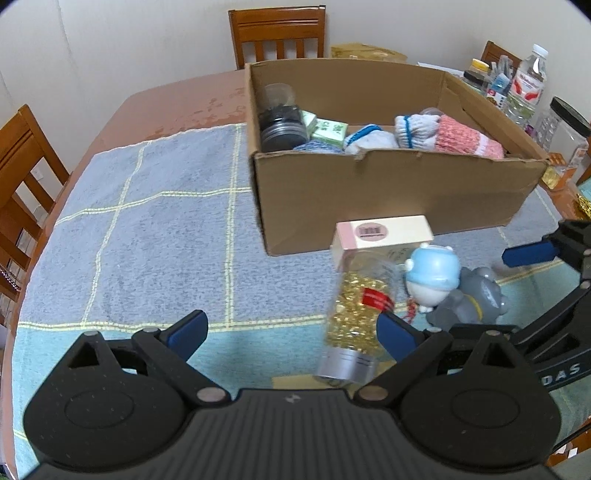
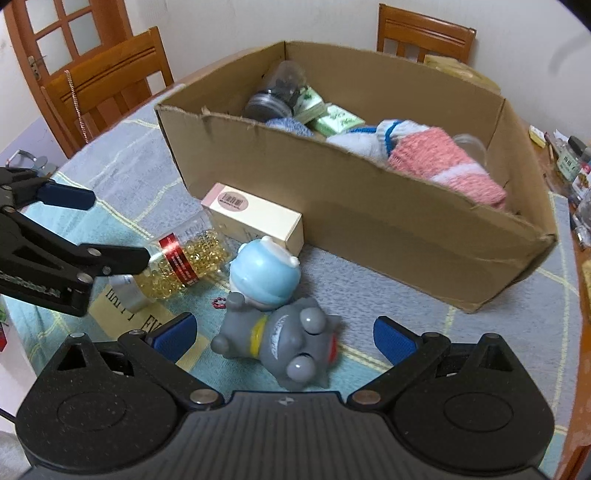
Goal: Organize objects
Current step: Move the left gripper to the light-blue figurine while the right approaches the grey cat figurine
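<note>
A cardboard box (image 1: 388, 199) (image 2: 369, 221) stands on the towel and holds jars, green packets and rolled socks. In front of it lie a cream carton (image 1: 384, 236) (image 2: 255, 216), a clear bottle of gold capsules (image 1: 354, 317) (image 2: 181, 266), a blue-capped toy (image 1: 432, 280) (image 2: 264, 275) and a grey toy (image 1: 469, 302) (image 2: 291, 343). My left gripper (image 1: 291, 332) (image 2: 107, 225) is open, its right finger beside the bottle. My right gripper (image 2: 284, 336) (image 1: 532, 254) is open around the grey toy.
A blue checked towel (image 1: 147, 229) covers the wooden table. Wooden chairs (image 1: 277, 33) (image 2: 107, 85) stand around it. Bottles and jars (image 1: 528, 85) crowd the table's right end. A flat yellow packet (image 2: 144, 325) lies under the capsule bottle.
</note>
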